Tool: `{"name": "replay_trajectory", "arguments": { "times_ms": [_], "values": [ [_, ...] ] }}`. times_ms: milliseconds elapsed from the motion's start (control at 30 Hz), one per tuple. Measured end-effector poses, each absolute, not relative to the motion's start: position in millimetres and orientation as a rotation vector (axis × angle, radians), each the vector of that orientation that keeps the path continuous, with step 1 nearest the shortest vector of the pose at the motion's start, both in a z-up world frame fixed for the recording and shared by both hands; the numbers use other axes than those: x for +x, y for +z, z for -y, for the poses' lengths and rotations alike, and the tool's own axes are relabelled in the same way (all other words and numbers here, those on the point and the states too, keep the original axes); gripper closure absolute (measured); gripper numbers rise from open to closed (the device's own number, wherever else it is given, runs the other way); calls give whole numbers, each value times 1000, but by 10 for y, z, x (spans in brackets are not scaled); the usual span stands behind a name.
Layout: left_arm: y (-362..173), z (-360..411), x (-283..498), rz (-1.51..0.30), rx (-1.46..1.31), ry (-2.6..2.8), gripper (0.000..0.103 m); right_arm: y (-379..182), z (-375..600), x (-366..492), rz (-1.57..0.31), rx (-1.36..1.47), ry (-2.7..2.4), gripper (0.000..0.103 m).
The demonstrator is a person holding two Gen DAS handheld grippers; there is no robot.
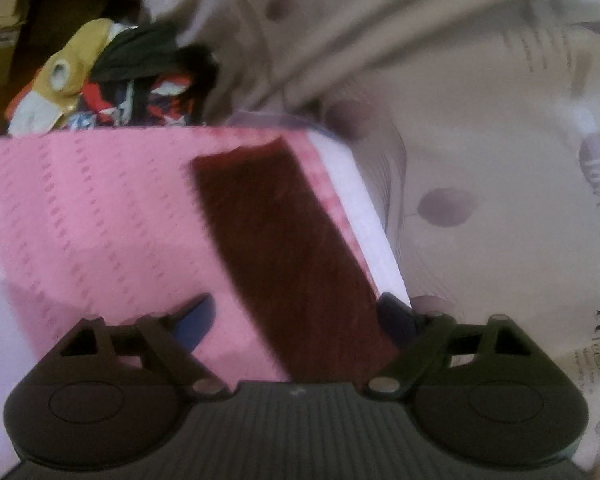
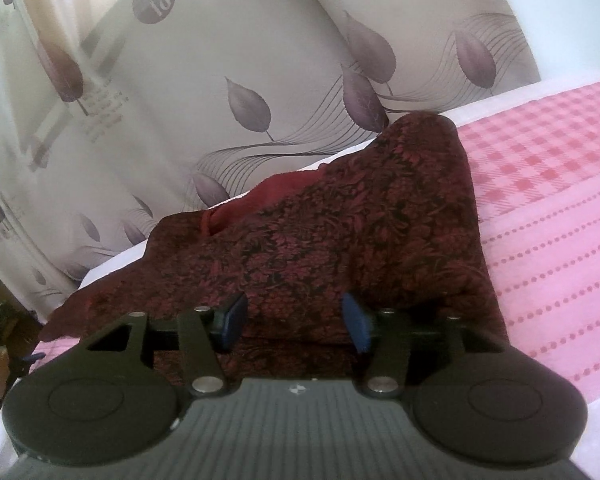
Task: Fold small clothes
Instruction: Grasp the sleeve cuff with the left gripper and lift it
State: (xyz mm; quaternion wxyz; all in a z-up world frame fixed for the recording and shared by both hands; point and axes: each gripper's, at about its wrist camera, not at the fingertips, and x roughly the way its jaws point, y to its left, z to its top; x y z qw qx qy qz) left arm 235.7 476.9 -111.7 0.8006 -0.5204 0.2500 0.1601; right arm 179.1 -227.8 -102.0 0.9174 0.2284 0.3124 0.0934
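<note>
Folding barely started, judging by the layout: dark red floral garment (image 2: 340,224) spread mostly flat on the pink towel (image 2: 548,216), near the towel's far edge beside the leaf-print bedsheet (image 2: 220,60), one rumpled flap showing plain red lining, no neat fold visible. Left to right in the left wrist view: pile of mixed clothes (image 1: 100,80) beyond the towel's far-left edge, still unfolded; pink towel (image 1: 92,220) across the middle; garment (image 1: 284,248) running as a dark strip along the towel's right edge, blurred. Left gripper (image 1: 300,316) spread wide, blue pads apart, straddling the near end of the strip, nothing pinched. Right wrist view: right gripper (image 2: 296,320) also parted, blue fingertips (image 2: 233,318) either side of the garment's near hem, low over the cloth, contact unclear. Remaining, likely: grab hem, fold over, smooth, then the pile.
</note>
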Motion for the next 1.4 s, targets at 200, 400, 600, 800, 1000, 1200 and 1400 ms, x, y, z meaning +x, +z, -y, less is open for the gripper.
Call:
{"name": "replay_trajectory", "arguments": {
  "times_ms": [200,400,600,800,1000,1200,1400],
  "values": [
    [-1156,-4890,2698,-554,-1029,338,67,-1022,2293,1781,-635,486,196,48],
    [-1228,-4789,2516,-372,-1060,300,95,-1021,2287,1773,-633,489,195,48],
    [-476,-4062,2459,-270,-854,123,95,-1043,2377,1761,-622,559,203,48],
    [207,-2992,2492,-241,-725,-119,95,-1064,2468,1721,-596,632,203,48],
    [232,-1852,2590,-323,-707,-354,95,-1116,2621,1674,-564,734,212,48],
    [-141,-856,2635,-447,-638,-493,95,-1207,2807,1630,-525,867,210,48],
    [-543,-251,2735,-539,-507,-531,94,-1254,2892,1608,-496,927,222,48]
  ]
}}
